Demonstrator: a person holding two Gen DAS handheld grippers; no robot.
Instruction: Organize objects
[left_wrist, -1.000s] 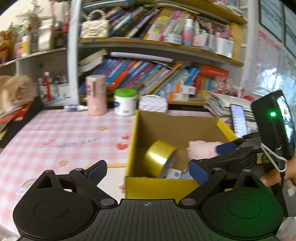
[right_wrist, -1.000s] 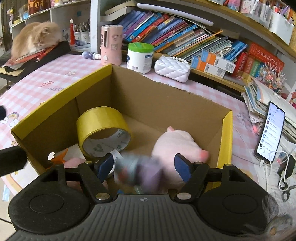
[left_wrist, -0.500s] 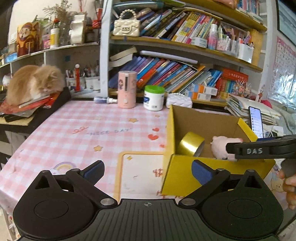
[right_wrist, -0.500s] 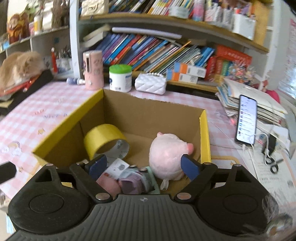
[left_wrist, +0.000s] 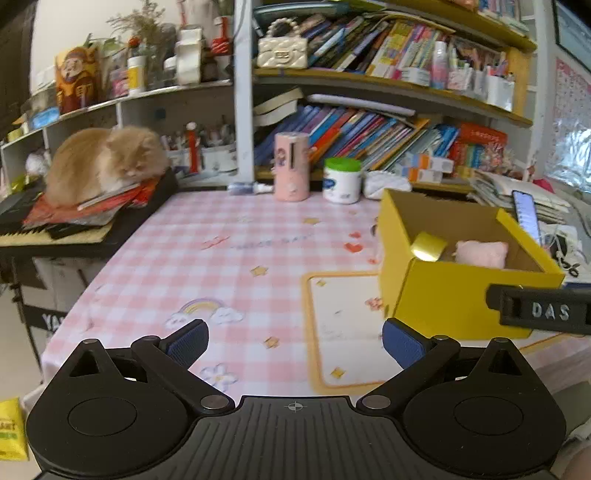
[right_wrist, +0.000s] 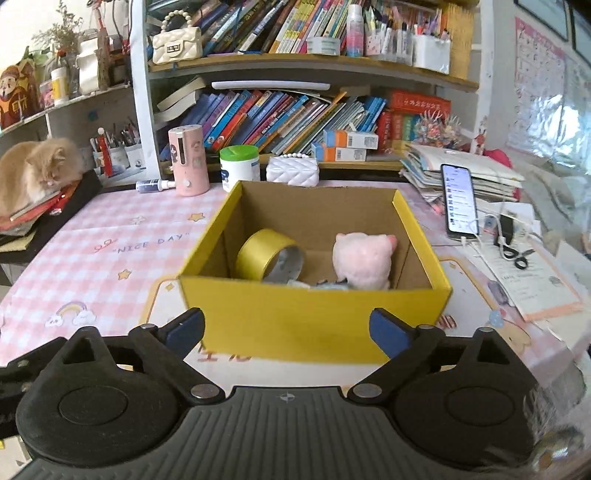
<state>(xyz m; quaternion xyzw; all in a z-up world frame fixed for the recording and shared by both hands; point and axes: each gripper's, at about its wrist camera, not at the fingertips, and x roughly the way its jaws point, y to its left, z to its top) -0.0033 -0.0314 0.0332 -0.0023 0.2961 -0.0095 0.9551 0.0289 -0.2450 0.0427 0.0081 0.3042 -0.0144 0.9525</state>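
A yellow cardboard box (right_wrist: 314, 317) (left_wrist: 454, 306) stands on the pink checked tablecloth (left_wrist: 229, 258). Inside it lie a gold tape roll (right_wrist: 266, 254) (left_wrist: 428, 245), a pink plush pig (right_wrist: 364, 258) (left_wrist: 480, 253) and a small greyish item (right_wrist: 330, 283) by the near wall. My right gripper (right_wrist: 286, 330) is held back from the box's near side, its jaws opening wide with nothing between them. My left gripper (left_wrist: 293, 338) hangs open and empty over the tablecloth, left of the box. A black part of the right gripper shows at the right edge of the left wrist view.
A pink cylinder (right_wrist: 186, 160), a green-lidded white jar (right_wrist: 240, 166) and a white quilted pouch (right_wrist: 293, 170) stand behind the box before full bookshelves. A phone (right_wrist: 460, 203), papers and scissors (right_wrist: 515, 254) lie to the right. A cat (left_wrist: 103, 162) sits on a stack at the left.
The right gripper let the greyish item drop into the box, opened wider and pulled back out of the box. The left gripper drew back and away to the left, still open.
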